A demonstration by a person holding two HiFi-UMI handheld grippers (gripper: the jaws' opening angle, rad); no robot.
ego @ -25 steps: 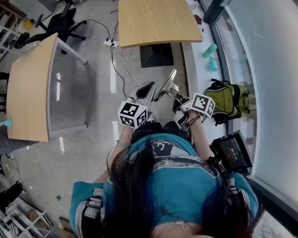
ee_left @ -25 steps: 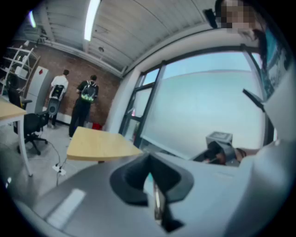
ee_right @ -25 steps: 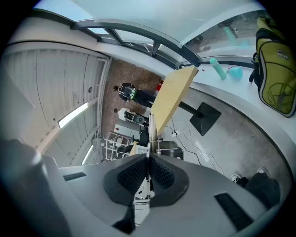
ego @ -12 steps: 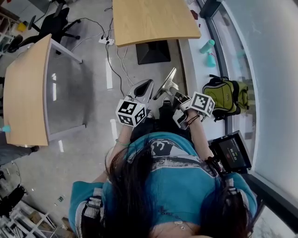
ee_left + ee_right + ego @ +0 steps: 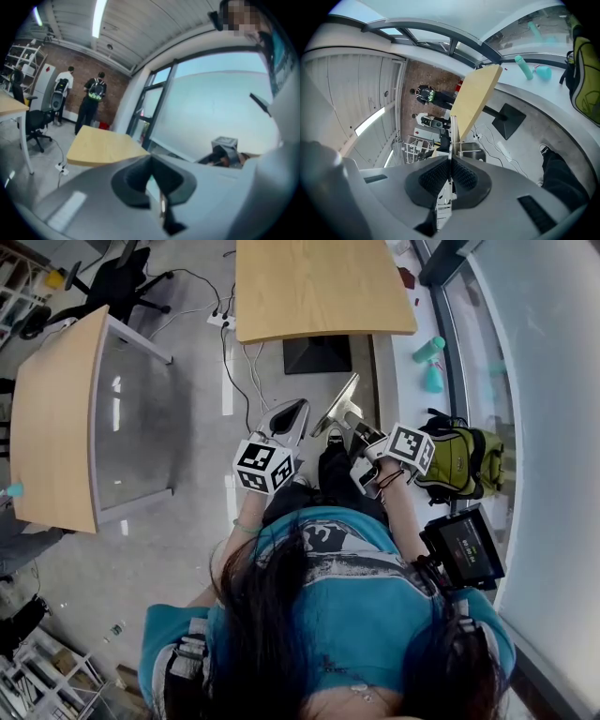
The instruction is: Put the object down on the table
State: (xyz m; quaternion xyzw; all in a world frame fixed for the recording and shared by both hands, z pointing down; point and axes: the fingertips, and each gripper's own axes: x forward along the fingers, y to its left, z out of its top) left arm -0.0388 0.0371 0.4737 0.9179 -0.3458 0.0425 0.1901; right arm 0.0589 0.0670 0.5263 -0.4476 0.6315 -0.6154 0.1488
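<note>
Both grippers hang in front of the person's chest, above the floor. My left gripper (image 5: 300, 412) is shut, its dark pads (image 5: 133, 180) meeting with nothing between them. My right gripper (image 5: 347, 393) is also shut, its ribbed pads (image 5: 436, 177) pressed together and empty. No held object shows in any view. A light wooden table (image 5: 319, 282) stands ahead of both grippers, beyond a stretch of floor. It appears again as the table (image 5: 101, 147) in the left gripper view and as the table (image 5: 473, 101) in the right gripper view.
A second wooden table (image 5: 56, 418) stands at the left. A black monitor base (image 5: 317, 354) and a power strip (image 5: 222, 321) lie under the far table. A green backpack (image 5: 464, 460) and teal bottles (image 5: 427, 348) sit on the window ledge. Two people (image 5: 96, 101) stand far off.
Both grippers stay shut and in nearly the same place. The head view has swayed slightly, so the tables shift a little in the picture.
</note>
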